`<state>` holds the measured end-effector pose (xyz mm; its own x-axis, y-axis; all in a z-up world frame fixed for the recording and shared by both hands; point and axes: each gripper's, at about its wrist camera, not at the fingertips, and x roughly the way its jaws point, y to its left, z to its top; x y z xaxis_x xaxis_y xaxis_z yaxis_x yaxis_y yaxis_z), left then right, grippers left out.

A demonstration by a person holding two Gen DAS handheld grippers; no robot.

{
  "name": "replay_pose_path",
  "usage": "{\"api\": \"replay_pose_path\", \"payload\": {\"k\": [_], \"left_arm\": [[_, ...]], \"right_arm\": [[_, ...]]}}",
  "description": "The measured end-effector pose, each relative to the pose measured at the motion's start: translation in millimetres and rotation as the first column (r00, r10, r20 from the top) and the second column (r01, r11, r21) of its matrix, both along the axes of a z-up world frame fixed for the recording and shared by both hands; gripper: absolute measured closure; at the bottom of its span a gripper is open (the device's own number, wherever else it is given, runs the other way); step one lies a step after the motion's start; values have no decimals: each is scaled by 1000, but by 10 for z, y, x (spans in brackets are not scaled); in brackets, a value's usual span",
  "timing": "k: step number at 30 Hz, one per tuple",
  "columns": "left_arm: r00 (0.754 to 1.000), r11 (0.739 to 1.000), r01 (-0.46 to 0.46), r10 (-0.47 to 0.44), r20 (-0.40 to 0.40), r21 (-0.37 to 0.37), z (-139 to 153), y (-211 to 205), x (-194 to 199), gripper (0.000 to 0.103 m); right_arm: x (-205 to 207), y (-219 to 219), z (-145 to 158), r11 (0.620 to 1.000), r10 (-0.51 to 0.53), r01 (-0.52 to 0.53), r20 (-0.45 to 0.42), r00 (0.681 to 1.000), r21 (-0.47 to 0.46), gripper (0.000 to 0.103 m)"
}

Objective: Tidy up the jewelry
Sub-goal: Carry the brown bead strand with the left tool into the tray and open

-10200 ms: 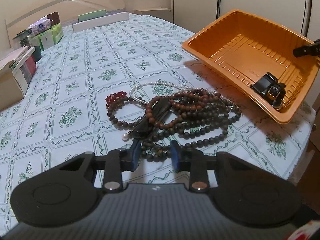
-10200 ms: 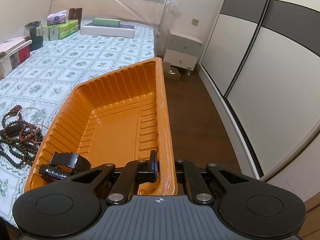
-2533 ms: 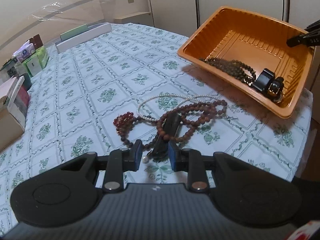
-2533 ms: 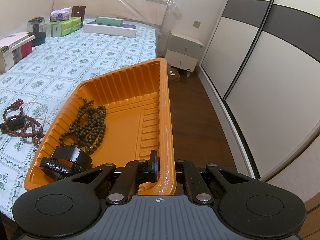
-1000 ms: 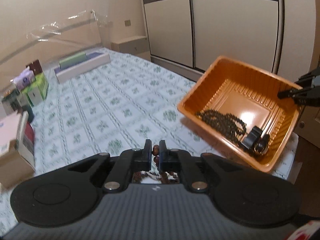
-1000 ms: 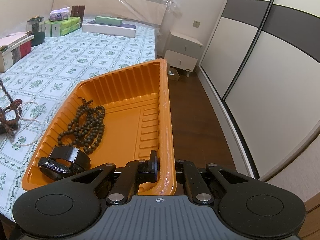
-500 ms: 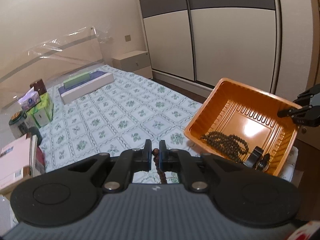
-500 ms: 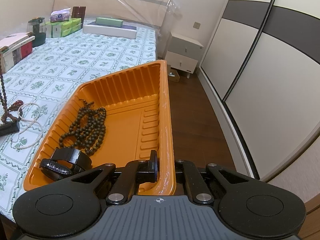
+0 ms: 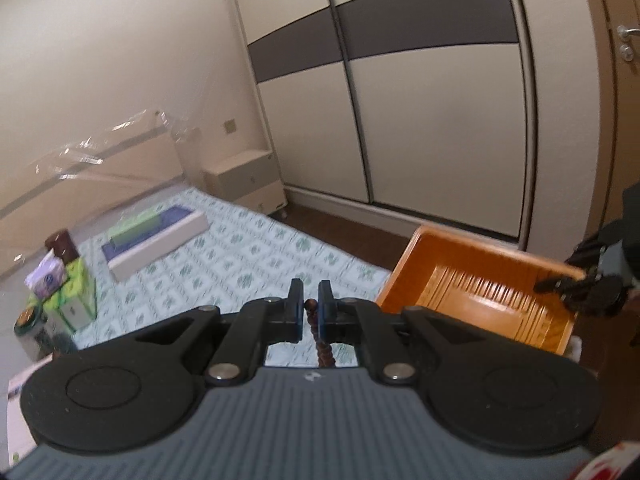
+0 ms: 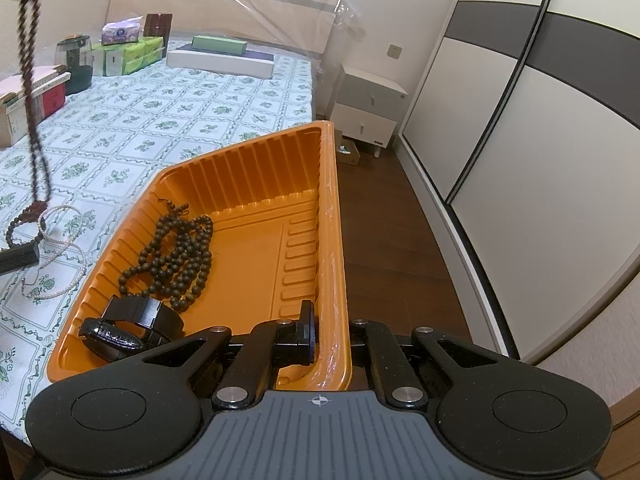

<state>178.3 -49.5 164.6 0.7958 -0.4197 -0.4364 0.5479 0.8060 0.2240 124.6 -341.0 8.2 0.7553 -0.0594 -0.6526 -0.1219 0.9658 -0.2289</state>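
My left gripper (image 9: 310,303) is shut on a strand of reddish-brown wooden beads (image 9: 321,345), held high above the bed. In the right wrist view that strand (image 10: 33,100) hangs in a long loop at the far left, its lower end just above the bedspread. My right gripper (image 10: 325,334) is shut on the near right rim of the orange tray (image 10: 332,208). Inside the tray lie a dark bead necklace (image 10: 176,256) and a black watch (image 10: 128,326). A pearl necklace (image 10: 60,248), a small bead bracelet (image 10: 22,216) and a black strap (image 10: 18,258) lie on the bedspread left of the tray.
The tray overhangs the bed's edge above a dark wood floor (image 10: 384,216). Tissue boxes (image 10: 132,50), a jar (image 10: 74,62), books (image 10: 36,92) and a long white box (image 10: 220,62) line the far side. A nightstand (image 10: 368,112) and a sliding wardrobe (image 10: 520,120) stand at the right.
My left gripper has risen with the brown bead strand, pulling it up off the bedspread into a long hanging loop. The right gripper and the tray have stayed put.
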Motion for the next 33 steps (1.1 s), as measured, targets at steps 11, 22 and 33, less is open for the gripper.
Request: {"api": "replay_pose_path", "payload": {"k": [11,22,33], "left_arm": [[987,986,158,-157,21,-55,223,-738,25,97],[968,971,237,-237,-87,-13,-245,-1391,181,97],[955,970,239,-225,-195,48,-759,-1582,420,97]], "right_arm": [[-5,17,28,1000,4,-4,1,1000,2,97],[1,-6,14,1000,7,-7,7,1000,13,97],[5,-40,-19,1000,6,-6,3,1000,19,97]]}}
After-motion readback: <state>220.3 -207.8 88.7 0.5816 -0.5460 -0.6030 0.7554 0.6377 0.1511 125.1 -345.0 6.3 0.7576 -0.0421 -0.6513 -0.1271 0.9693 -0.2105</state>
